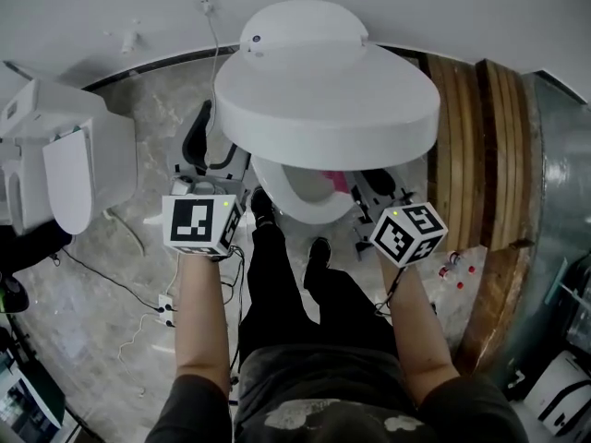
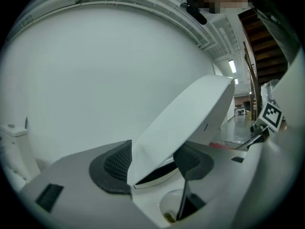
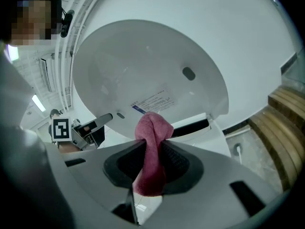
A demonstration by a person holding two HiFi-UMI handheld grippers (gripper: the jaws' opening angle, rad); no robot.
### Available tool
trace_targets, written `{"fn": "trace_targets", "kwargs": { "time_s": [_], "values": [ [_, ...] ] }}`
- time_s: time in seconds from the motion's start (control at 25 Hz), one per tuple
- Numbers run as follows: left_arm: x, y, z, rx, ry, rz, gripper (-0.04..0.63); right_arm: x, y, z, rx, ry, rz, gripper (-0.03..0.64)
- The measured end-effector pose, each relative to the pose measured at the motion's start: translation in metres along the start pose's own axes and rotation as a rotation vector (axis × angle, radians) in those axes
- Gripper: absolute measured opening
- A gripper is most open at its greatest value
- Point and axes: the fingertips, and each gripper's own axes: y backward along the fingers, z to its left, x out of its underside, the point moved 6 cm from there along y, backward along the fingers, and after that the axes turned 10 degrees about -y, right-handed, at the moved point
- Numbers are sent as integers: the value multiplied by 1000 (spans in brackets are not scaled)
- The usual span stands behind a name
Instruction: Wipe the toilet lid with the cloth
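The white toilet lid (image 1: 323,100) stands raised over the bowl (image 1: 305,201). My left gripper (image 1: 205,141) is at the lid's left edge. In the left gripper view the lid (image 2: 181,123) fills the gap between the dark pads (image 2: 114,166), and the left gripper (image 2: 152,163) is shut on it. My right gripper (image 1: 365,187) is shut on a pink cloth (image 1: 337,183). In the right gripper view the cloth (image 3: 151,151) bulges up between the pads, just under the lid's inner face (image 3: 143,70), near its printed label. The left gripper (image 3: 90,128) shows there at the left.
A second white toilet (image 1: 65,169) stands at the left. Curved wooden steps (image 1: 489,155) run along the right. Cables and a plug strip (image 1: 157,307) lie on the marble floor. The person's legs and black shoes (image 1: 277,266) are in front of the bowl.
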Motion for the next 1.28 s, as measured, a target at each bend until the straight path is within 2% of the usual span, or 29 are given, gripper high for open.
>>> {"fn": "trace_targets", "kwargs": {
  "time_s": [0.24,0.44,0.68,0.84,0.92,1.08,1.28],
  "values": [
    [-12,48,-12,-43,69,79,268,-16,46,12,8,14,-6,84],
    [-35,77,-13,-50,153,60,267,-31,90,4,87,1,-50,84],
    [-71,46,-10,28,141,18,265,-67,134,1,202,14,-180,84],
    [-80,12,-12,64,112,41,204,-94,156,0,252,17,-275,84],
    [-80,-2,-14,85,101,64,193,-109,161,7,246,43,-312,84],
    [-73,-11,-21,117,93,102,192,-132,149,23,177,98,-362,84],
    [-56,2,-32,96,125,140,192,-131,122,37,128,122,-308,84]
  ]
}}
